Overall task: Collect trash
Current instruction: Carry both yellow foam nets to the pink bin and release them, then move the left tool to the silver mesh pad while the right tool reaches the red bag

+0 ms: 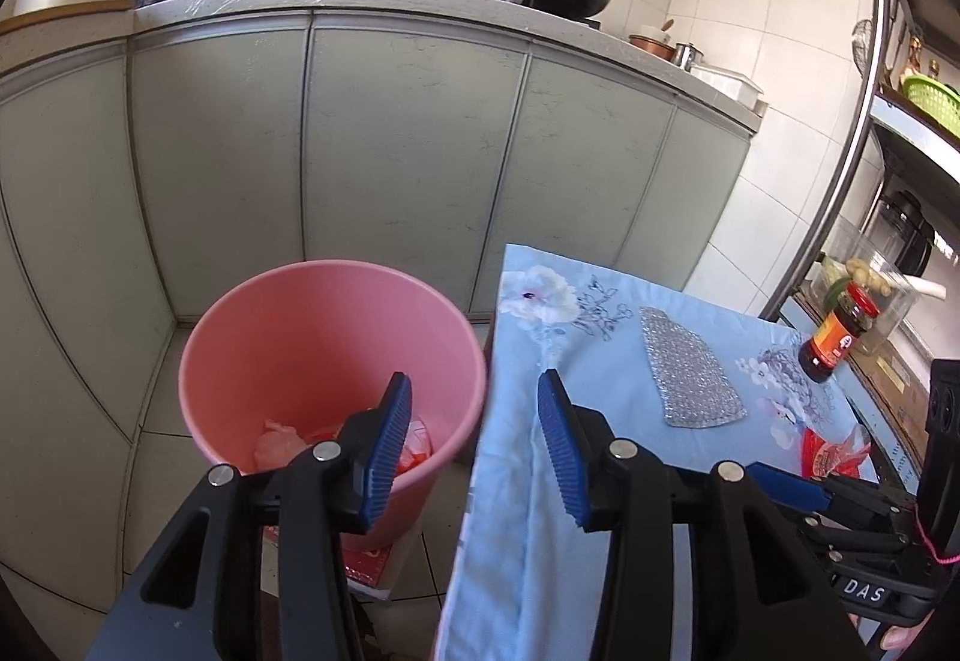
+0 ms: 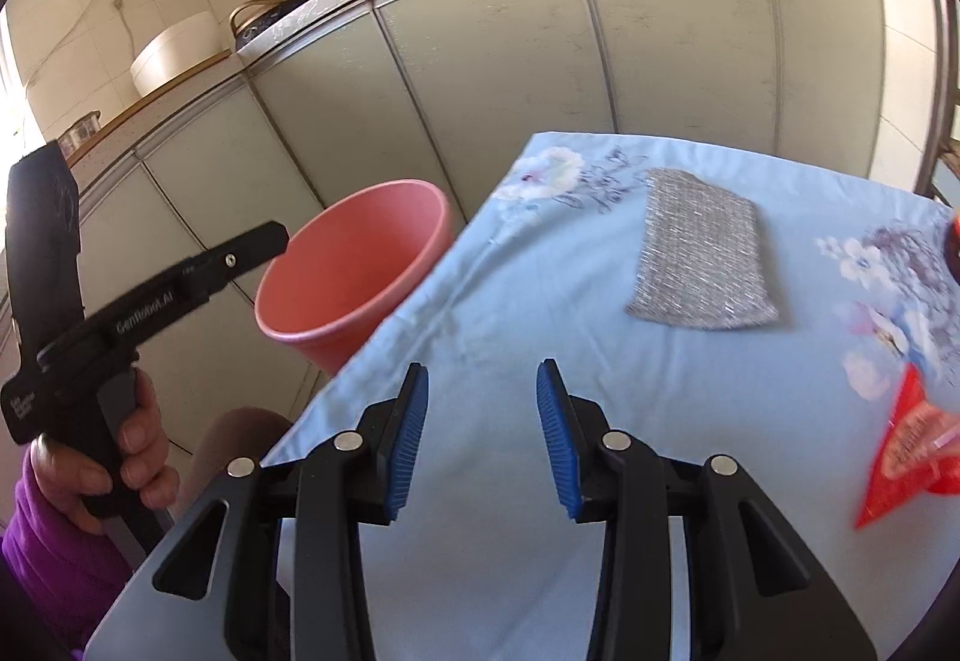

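On the left, on the floor just beside the table's left edge, stands the pink bin [image 1: 312,361]. The left wrist view looks down into it: some crumpled pale and red-and-white scraps [image 1: 288,442] already lie at the bottom, so part of the collecting looks done. The left hand-held gripper [image 1: 474,445] hangs over the gap between the bin's right rim and the table edge, its blue pads spread wide with nothing between them.

Moving right, the table [image 2: 480,301] wears a light blue flowered cloth. The right hand-held gripper [image 2: 483,439] hovers over the near part of the cloth, jaws likewise wide apart and empty.

Further right and farther back lies a flat silvery-grey mesh cloth [image 2: 702,265], which looks like a scouring cloth. Whether it counts as trash is a guess; it may well belong to the kitchen.

At the right edge lies a red plastic wrapper [image 2: 906,451], crumpled, resting on the cloth near the table's right side. This seems the clearest piece still to be picked up. It is near the right hand-held gripper but not touching it. Beyond it, at the far right corner, stands a sauce jar [image 1: 837,334] with a red lid, upright; it appears full and probably stays.

My judgement: the task is partway through, with at least the wrapper left to grasp and carry over to the bin.
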Demonstrator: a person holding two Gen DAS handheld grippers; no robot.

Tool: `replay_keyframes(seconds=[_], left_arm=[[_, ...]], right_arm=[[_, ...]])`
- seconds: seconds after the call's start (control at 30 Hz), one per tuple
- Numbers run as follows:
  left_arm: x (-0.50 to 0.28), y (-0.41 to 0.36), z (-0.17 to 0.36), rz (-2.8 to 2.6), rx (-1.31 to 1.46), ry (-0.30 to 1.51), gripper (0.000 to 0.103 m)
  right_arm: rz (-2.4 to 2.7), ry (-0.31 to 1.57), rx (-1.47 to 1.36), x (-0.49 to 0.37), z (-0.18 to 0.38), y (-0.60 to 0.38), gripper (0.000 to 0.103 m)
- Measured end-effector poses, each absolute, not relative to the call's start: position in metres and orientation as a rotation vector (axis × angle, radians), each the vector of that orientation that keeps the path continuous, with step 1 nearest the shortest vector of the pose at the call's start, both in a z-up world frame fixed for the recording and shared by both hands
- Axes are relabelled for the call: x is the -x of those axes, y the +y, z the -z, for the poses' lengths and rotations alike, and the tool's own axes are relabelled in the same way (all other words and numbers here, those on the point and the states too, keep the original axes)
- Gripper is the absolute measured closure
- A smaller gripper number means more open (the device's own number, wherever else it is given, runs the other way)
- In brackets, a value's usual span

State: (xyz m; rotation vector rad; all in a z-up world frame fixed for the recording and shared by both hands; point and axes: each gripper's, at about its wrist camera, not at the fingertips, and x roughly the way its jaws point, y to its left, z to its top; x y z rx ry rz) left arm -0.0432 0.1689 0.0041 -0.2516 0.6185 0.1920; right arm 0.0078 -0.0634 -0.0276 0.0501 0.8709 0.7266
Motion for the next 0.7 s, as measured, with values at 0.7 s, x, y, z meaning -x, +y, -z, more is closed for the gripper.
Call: replay_keyframes(seconds=[0.7], left_arm=[[0.046, 0.107, 0.002, -0.105, 0.191, 0.674, 0.060]], right_arm=[[-0.624, 0.870, -0.104, 0.013, 0.037, -0.123, 0.065]])
